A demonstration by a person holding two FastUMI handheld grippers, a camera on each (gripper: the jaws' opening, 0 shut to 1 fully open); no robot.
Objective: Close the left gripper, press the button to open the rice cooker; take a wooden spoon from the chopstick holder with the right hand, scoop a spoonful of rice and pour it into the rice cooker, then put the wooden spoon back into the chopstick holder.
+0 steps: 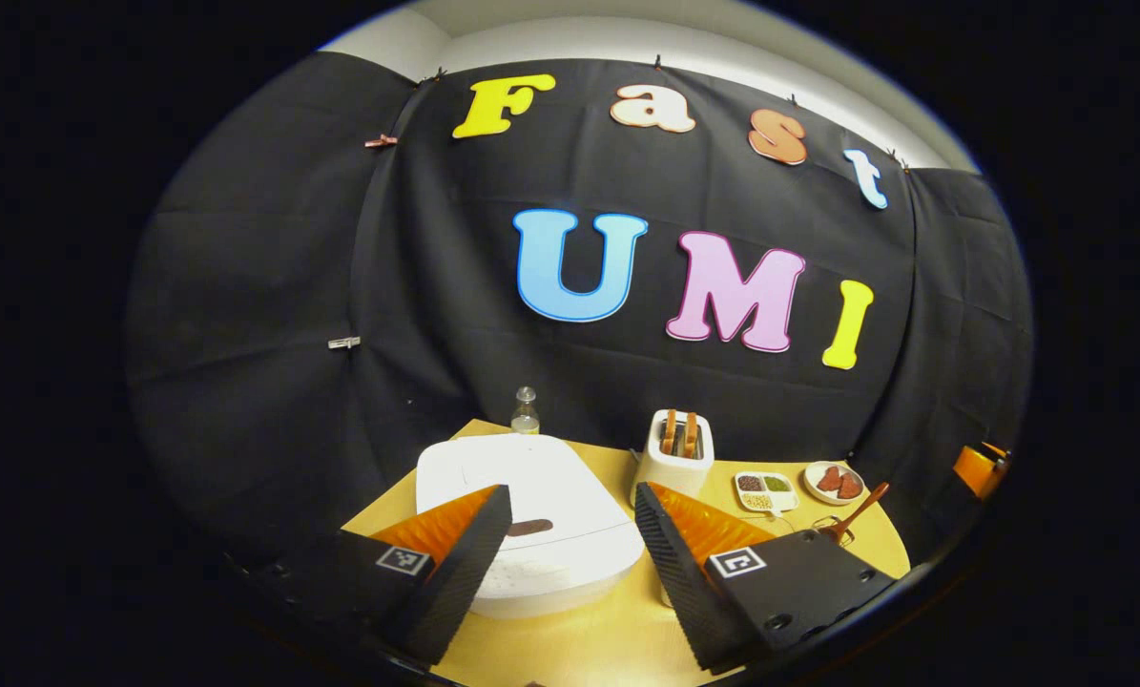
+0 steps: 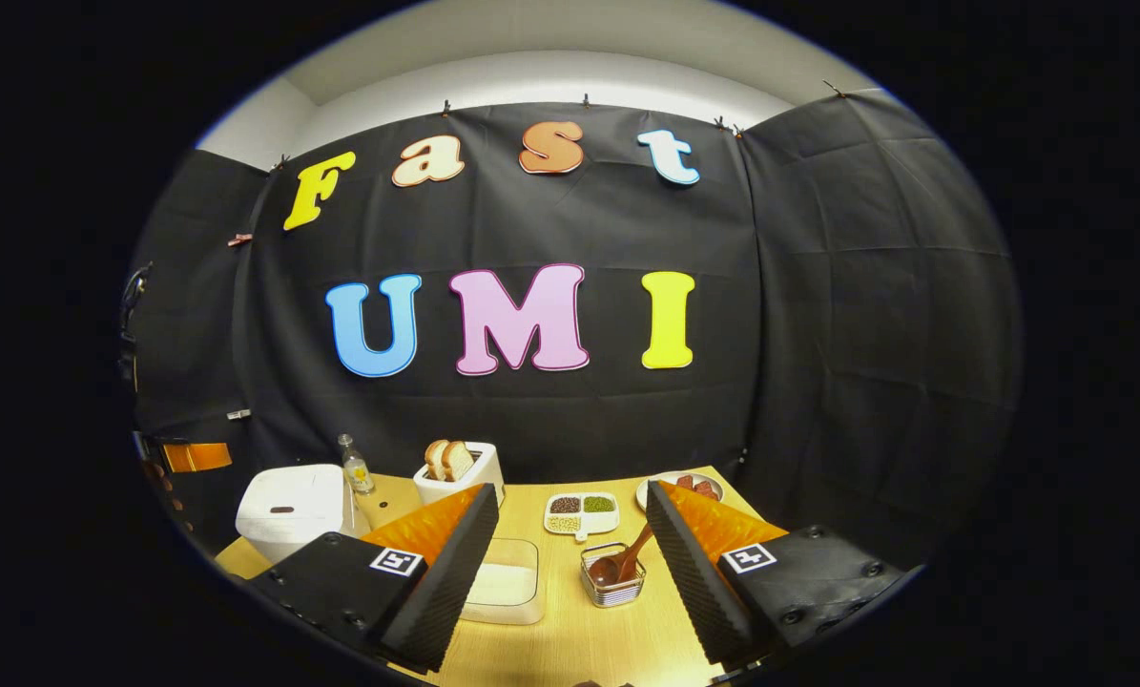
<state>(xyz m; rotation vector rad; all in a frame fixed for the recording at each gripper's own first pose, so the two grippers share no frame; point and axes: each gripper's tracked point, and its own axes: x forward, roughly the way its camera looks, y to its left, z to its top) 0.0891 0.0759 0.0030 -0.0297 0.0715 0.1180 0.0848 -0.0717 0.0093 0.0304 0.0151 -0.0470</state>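
Both grippers, left gripper [image 1: 570, 544] and right gripper [image 2: 570, 544], hang wide-jawed, the closed white rice cooker [image 1: 522, 520] near the wooden table's [image 1: 579, 649] left edge, its dark button [image 1: 529, 527] seemingly unpressed.

We can't tell what's in the divided dish [image 2: 581, 513]; too small. Left gripper's fingers [image 1: 455, 563] hide the rice cooker's [image 1: 531, 496] near corners.
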